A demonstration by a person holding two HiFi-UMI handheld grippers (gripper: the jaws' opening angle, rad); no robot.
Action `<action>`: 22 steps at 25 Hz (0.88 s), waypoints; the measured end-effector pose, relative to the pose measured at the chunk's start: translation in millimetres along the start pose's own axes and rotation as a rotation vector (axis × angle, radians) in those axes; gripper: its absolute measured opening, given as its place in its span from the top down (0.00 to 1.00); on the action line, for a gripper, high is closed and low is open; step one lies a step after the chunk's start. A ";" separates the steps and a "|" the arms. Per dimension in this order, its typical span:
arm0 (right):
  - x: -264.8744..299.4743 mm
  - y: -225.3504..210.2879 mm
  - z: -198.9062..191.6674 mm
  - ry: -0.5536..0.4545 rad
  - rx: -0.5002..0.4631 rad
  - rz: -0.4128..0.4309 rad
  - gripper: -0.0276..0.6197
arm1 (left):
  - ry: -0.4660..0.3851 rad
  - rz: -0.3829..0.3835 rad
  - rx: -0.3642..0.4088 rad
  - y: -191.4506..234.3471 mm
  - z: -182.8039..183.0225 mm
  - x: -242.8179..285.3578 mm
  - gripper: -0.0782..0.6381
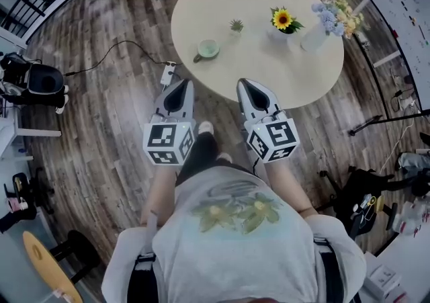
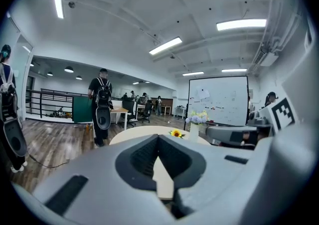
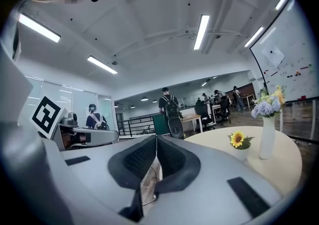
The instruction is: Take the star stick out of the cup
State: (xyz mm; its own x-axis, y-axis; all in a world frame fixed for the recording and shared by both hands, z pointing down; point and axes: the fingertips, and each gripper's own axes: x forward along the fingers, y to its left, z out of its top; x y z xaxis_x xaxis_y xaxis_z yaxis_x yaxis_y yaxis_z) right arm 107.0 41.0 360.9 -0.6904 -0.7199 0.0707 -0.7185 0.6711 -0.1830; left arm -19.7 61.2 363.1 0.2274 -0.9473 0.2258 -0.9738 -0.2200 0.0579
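**Item 1, cup** (image 1: pixel 208 48): pale green, with a handle, standing on the round table (image 1: pixel 255 60). We cannot make out the star stick in it from the head view, and neither gripper view shows the cup.

**Item 2, left gripper** (image 1: pixel 179 85): on our side of the cup and a little to its left, well apart from it. Its jaws are closed tip to tip with nothing between them.

**Item 3, right gripper** (image 1: pixel 247 84): on our side of the cup and to its right, also apart from it. Its jaws are clenched and empty.

**Item 4, other things:** a small green plant (image 1: pixel 236 25) just beyond the cup. To the cup's right stands a sunflower pot (image 1: pixel 283 21). A vase of blue flowers (image 1: pixel 316 36) stands further right.

**Handling note:** we judge the reach not yet begun.
- We would part 1 gripper's jaws before nearing the cup.
- We would come in from above the cup and close on the stick above the rim.
- We would lift straight up, so that the cup does not tip.
- The other gripper could steady the cup's wall.
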 end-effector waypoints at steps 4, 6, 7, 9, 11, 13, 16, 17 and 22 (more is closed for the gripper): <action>11.8 -8.9 0.7 0.002 0.043 0.003 0.90 | 0.006 -0.002 -0.004 7.1 1.7 14.2 0.89; 20.1 -12.4 1.0 0.005 0.077 0.011 0.73 | 0.007 -0.003 -0.004 12.1 3.5 20.9 0.89; 24.6 -15.0 1.3 0.006 0.094 0.010 0.69 | 0.008 -0.002 -0.003 15.2 4.2 24.6 0.89; 33.3 -20.8 1.8 0.007 0.120 0.001 0.64 | 0.010 -0.002 -0.006 21.8 5.3 31.7 0.89; 42.1 -24.7 1.5 0.011 0.140 -0.005 0.61 | 0.011 -0.002 -0.012 29.6 6.4 37.9 0.89; 51.5 -27.0 0.3 0.019 0.157 -0.004 0.61 | 0.015 -0.002 -0.015 38.0 7.2 44.5 0.89; 64.7 -33.3 -3.1 0.036 0.174 -0.008 0.61 | 0.019 -0.004 -0.019 48.0 8.3 56.1 0.89; 68.5 -36.2 -4.9 0.041 0.179 -0.011 0.61 | 0.019 -0.006 -0.020 50.5 8.5 59.9 0.89; 84.9 -53.3 -14.2 0.061 0.214 -0.035 0.61 | 0.030 -0.014 -0.025 60.8 7.0 78.1 0.89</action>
State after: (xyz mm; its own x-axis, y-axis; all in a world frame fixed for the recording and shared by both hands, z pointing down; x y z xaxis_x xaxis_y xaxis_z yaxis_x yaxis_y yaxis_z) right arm 85.5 -53.4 390.6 -0.6737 -0.7259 0.1384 -0.7123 0.5880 -0.3832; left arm -61.2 -27.7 377.5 0.2412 -0.9368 0.2534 -0.9702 -0.2268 0.0851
